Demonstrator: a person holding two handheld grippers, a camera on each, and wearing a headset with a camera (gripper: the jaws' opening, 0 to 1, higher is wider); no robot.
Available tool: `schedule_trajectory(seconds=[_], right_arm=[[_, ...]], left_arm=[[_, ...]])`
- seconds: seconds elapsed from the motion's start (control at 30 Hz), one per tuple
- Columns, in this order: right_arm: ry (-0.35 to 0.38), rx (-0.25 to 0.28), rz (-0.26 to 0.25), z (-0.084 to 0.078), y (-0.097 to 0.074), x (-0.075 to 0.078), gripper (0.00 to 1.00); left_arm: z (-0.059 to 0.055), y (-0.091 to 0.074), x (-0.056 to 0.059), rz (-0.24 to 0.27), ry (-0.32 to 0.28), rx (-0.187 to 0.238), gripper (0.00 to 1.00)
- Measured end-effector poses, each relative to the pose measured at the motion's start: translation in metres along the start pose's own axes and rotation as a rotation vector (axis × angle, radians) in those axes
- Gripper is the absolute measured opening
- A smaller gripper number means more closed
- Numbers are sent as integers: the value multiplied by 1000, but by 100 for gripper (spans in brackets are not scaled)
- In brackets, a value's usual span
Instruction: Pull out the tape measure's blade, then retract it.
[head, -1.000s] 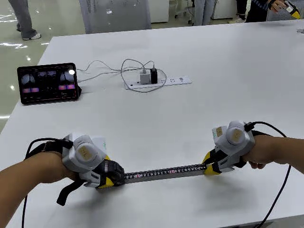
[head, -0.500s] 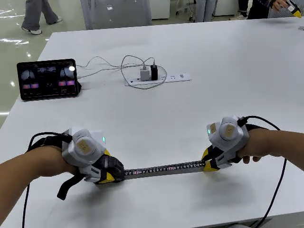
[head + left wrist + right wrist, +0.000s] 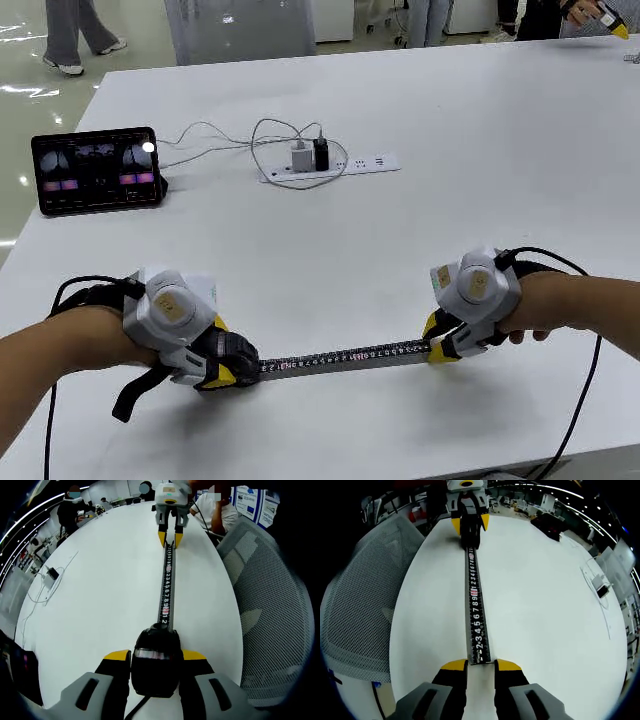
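Black blade (image 3: pixel 345 357) stretches left-right (case (image 3: pixel 232 358) at left).

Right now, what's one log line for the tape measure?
left gripper: shut on tape measure | right gripper: shut on blade | blade: out, stretched between grippers

The tape blade (image 3: pixel 475 605) bears black scale numerals — 2 to 9 legible just ahead of the jaws of the right gripper (image 3: pixel 480 664) — farther ones blur.
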State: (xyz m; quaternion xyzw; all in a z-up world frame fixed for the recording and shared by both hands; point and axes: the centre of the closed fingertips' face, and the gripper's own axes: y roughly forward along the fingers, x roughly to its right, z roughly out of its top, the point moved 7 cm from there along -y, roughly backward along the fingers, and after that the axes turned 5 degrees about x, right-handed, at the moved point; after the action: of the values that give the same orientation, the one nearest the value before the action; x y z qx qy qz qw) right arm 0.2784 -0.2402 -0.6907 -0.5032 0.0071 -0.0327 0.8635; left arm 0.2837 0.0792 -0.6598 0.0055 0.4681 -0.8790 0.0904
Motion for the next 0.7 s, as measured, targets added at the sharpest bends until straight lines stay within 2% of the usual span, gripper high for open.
schedule_trajectory(seconds=[0.07, 0.13, 0.3, 0.33, 0.37, 0.43, 0.47, 0.57, 0.7], right_arm=[[21, -7, 8, -1, -1, -2, 21], [26, -3, 2, -2, -3, -4, 26], [43, 3, -15, -3, -4, -7, 32], [54, 1, -20, -3, -5, -7, 34], [66, 2, -23, -4, -5, -8, 35], [71, 14, -34, -4, -7, -8, 37], [87, 29, -49, -3, -8, -8, 39], [110, 61, -64, -4, -11, -10, 47], [147, 101, -112, -7, -16, -11, 48]], left_arm=[[-3, -3, 0, 1, -26, -11, 39], [-5, -7, 2, -16, -68, 5, 49], [-13, -13, 4, 3, -117, 19, 60], [-14, -14, 5, 3, -134, 24, 62], [-15, -15, 8, -5, -180, 46, 64], [-15, -18, 8, -3, -225, 66, 71], [-16, -20, 7, 13, -254, 74, 73], [-19, -25, 6, 35, -279, 100, 79], [-26, -27, 7, 70, -308, 114, 84]])
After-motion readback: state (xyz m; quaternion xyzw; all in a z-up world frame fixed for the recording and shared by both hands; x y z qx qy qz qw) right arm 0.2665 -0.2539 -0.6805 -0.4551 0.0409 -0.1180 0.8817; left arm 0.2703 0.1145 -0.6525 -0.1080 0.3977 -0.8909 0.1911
